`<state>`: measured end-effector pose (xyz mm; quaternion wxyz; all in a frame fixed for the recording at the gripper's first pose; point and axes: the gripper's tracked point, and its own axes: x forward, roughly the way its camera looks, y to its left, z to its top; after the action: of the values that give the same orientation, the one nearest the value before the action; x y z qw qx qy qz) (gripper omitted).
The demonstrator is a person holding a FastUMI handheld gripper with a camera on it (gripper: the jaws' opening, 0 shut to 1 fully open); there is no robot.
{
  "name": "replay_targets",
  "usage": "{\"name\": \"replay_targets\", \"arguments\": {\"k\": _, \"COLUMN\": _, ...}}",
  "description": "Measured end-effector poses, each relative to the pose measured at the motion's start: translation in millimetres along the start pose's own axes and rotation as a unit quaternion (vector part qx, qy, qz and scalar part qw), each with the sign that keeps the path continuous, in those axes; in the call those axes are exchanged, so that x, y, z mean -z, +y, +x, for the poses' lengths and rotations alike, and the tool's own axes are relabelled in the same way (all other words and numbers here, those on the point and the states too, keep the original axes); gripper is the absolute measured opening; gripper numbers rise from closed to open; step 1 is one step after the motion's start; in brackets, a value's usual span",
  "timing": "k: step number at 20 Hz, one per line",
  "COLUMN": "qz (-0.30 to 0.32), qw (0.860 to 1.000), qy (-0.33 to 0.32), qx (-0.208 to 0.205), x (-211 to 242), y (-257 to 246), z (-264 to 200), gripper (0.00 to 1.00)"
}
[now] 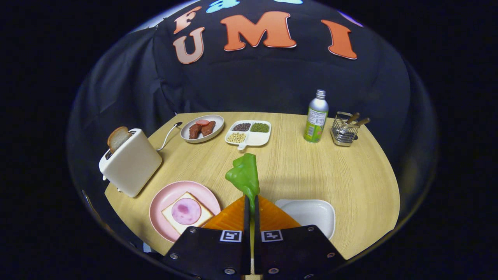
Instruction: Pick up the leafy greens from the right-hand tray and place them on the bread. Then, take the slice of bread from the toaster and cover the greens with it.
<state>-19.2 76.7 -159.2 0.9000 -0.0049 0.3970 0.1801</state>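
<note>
Gripper (251, 202) clamped on the leafy greens (244, 175), lifted between tray (311, 212) and bread (186, 214) — seemingly pinched by one thin edge, so a jolt could drop them short.

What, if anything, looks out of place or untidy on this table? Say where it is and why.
Nothing is spilled or damaged. The only thing off the table is the leafy greens, pinched between the shut gripper fingers above the wood. The bread slice leans slightly in the toaster.
</note>
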Motion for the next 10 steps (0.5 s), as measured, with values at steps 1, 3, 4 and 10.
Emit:
{"name": "replay_targets", "arguments": {"k": 1, "qz": -0.006, "qw": 1.0, "qy": 0.001, "qx": -0.005, "x": -1, "y": 7, "z": 2, "gripper": 0.04}}
{"name": "replay_targets", "arguments": {"k": 3, "qz": -0.011, "qw": 1.0, "qy": 0.005, "qx": -0.014, "x": 0, "y": 19, "z": 7, "gripper": 0.04}}
{"name": "replay_targets", "arguments": {"k": 4, "qz": -0.013, "qw": 1.0, "qy": 0.008, "qx": -0.02, "x": 2, "y": 25, "z": 9, "gripper": 0.04}}
{"name": "replay_targets", "arguments": {"k": 10, "qz": -0.032, "qw": 0.998, "qy": 0.02, "qx": -0.051, "x": 6, "y": 61, "z": 24, "gripper": 0.04}}
